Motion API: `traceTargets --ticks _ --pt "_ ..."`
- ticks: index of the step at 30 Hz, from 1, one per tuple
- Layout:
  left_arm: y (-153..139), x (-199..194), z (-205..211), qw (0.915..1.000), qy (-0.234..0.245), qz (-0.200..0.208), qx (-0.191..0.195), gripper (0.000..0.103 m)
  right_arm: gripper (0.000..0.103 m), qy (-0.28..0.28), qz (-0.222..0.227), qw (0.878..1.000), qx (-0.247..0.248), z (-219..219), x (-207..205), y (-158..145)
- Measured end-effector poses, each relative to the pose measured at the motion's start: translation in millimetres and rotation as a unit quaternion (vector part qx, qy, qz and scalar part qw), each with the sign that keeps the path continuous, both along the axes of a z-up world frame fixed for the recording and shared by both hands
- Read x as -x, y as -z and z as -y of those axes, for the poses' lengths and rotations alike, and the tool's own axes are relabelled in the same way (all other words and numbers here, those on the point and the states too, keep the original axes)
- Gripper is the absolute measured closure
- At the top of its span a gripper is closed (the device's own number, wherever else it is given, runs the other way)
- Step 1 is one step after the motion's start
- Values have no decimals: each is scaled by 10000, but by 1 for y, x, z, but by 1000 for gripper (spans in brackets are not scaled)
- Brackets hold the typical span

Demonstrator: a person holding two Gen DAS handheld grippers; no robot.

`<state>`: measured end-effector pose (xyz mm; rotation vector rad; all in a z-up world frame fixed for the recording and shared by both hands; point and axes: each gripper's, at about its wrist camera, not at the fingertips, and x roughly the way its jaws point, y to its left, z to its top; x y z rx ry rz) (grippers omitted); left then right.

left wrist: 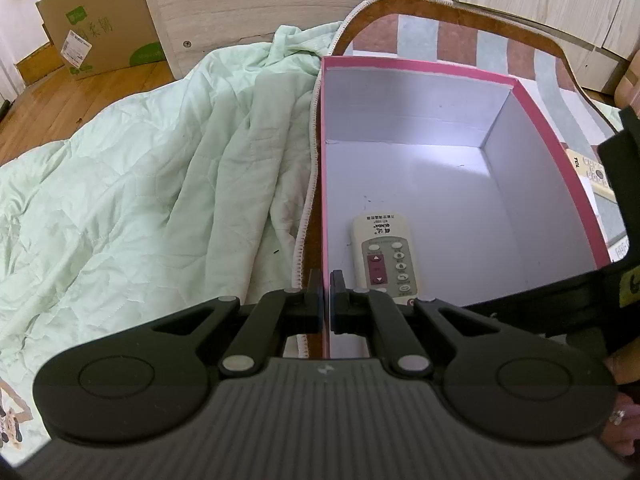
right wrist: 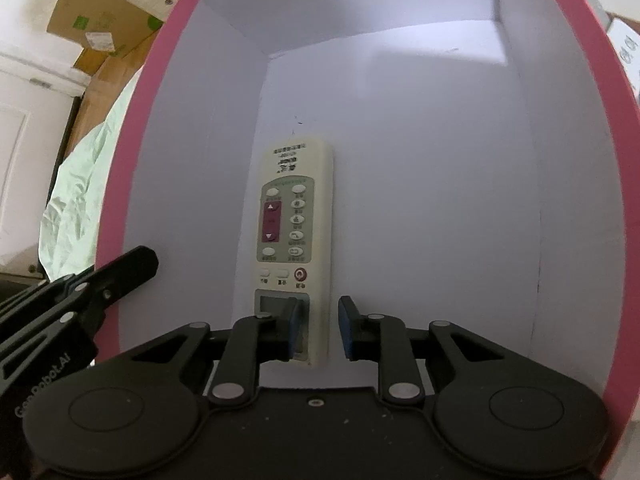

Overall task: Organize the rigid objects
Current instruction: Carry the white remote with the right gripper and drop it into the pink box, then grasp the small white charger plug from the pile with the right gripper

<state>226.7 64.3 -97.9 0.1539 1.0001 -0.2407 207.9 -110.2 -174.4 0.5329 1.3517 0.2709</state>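
A pink box (left wrist: 400, 65) with a white inside stands open on a striped mat. A cream remote (left wrist: 386, 260) with grey and maroon buttons lies flat on its floor, near the left wall. My left gripper (left wrist: 326, 294) is shut on the box's left wall at the near end; it also shows on the pink rim (right wrist: 120, 208) in the right wrist view. My right gripper (right wrist: 320, 320) reaches into the box over the remote (right wrist: 294, 224). Its jaws stand partly apart, one finger above the remote's display end, the other just right of it, with no pad pressing.
A second cream remote (left wrist: 592, 172) lies outside the box's right wall. A pale green quilt (left wrist: 160, 184) covers the bed to the left. A cardboard carton (left wrist: 100, 28) and a wooden panel (left wrist: 260, 0) stand behind. A hand with a ring (left wrist: 620, 416) holds the right gripper.
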Motion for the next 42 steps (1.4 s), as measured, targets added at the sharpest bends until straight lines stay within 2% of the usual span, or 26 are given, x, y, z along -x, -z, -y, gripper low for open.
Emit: traceTargets --ticks 2,5,6,9,15,19,24,28,33,37,39,42 --pt "0 0 0 10000 2 3 -8 101 76 -112 -47 9998 -178 -3 -1 1" --pt "0 1 2 10000 43 27 -75 101 77 -158 -84 9974 -693 -2 -2 3" --pt "0 2 3 9999 65 38 -111 100 77 -162 -24 9974 -701 -2 -2 1" --pt "-1 4 6 9997 105 71 -204 100 76 -391 396 9981 -260 -1 3 -15" --pt "-1 8 12 9990 151 152 -399 99 76 -662 1307 9884 396 33 26 -67" --pt "-1 9 13 9985 156 183 -485 99 76 -490 1868 9772 879 71 41 -98" --pt "1 13 23 9959 202 327 -815 98 71 -14 2053 9699 1310 122 56 -118" --pt "3 16 31 9929 242 433 -1080 97 69 309 1970 9689 1464 152 67 -114" --pt "4 17 36 9903 262 489 -1275 95 61 -60 1701 9674 1873 155 75 -84" --pt "5 20 40 9879 286 542 -1425 95 53 -854 1745 9525 2345 135 77 -61" --pt "6 20 42 9870 292 561 -1479 95 40 -1177 1820 9417 2572 128 76 -54" --pt "6 20 43 9867 295 564 -1494 95 39 -1485 1898 9306 2757 121 69 -47"
